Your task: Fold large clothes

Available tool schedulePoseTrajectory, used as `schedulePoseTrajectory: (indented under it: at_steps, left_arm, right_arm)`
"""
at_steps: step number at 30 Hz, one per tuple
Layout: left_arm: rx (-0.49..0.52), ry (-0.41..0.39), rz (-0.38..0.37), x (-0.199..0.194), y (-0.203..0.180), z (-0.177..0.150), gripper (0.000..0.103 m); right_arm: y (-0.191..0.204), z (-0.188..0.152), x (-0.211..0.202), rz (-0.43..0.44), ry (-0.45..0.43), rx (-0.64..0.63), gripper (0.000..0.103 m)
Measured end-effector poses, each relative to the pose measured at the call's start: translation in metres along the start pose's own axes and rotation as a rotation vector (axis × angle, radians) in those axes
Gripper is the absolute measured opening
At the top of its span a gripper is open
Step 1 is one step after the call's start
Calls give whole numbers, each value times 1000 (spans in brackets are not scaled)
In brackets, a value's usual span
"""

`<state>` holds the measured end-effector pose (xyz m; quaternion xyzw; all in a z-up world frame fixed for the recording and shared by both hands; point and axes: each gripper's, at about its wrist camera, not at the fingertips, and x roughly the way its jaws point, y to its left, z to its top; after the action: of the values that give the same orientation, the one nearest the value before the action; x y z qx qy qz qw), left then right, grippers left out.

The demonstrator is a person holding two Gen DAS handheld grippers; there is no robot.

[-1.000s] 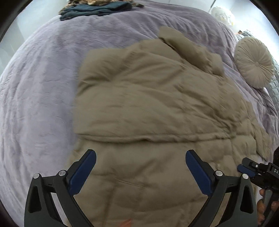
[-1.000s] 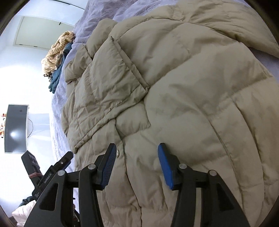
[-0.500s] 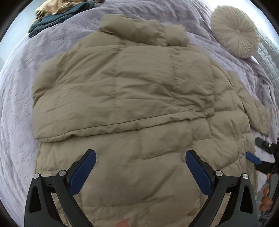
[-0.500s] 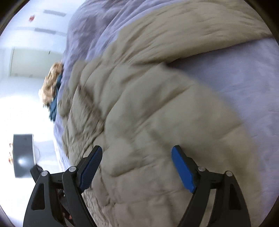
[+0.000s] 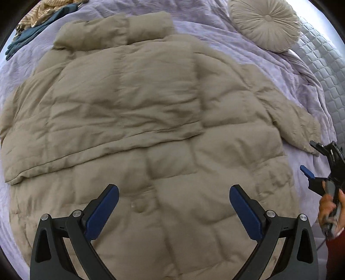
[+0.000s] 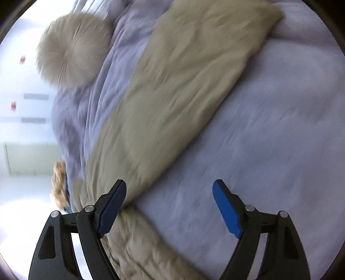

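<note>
Lavender bedspread (image 5: 215,28) — round cushion (image 5: 266,22), tan coat (image 5: 138,120)

A lavender-covered bed (image 5: 215,38) carries a tan puffer jacket (image 5: 140,129) (spread flat); a round cushion (image 5: 265,23); heaped clothes (image 5: 41,17).

Right tool (image 6: 169,206) jaws opened wider, swung off jacket (image 5: 140,129) toward sleeve (image 6: 183,86).

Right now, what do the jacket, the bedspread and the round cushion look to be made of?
Jacket: a matte tan woven shell over puffy filling, judging by the stitched quilt lines and soft bulges; down or synthetic, I cannot tell. Bedspread: soft lilac fabric with a faint quilted pattern, dull finish. Round cushion: beige pleated cloth gathered to a centre button, possibly velvet.
</note>
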<state>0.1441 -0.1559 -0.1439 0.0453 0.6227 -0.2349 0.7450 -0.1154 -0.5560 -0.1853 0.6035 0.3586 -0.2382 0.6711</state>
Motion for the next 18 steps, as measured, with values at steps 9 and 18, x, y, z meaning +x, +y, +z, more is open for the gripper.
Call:
schedulePoseTrajectory:
  at_steps: [9,18]
  left_arm:
    - [0,-12,37,5,-32,14,103]
    - [-18,-8,80,9,-35,22,103]
  right_arm:
    - [-32,72,1,193,-130,252,84]
    - [-41,93,30,429,-62,451,30]
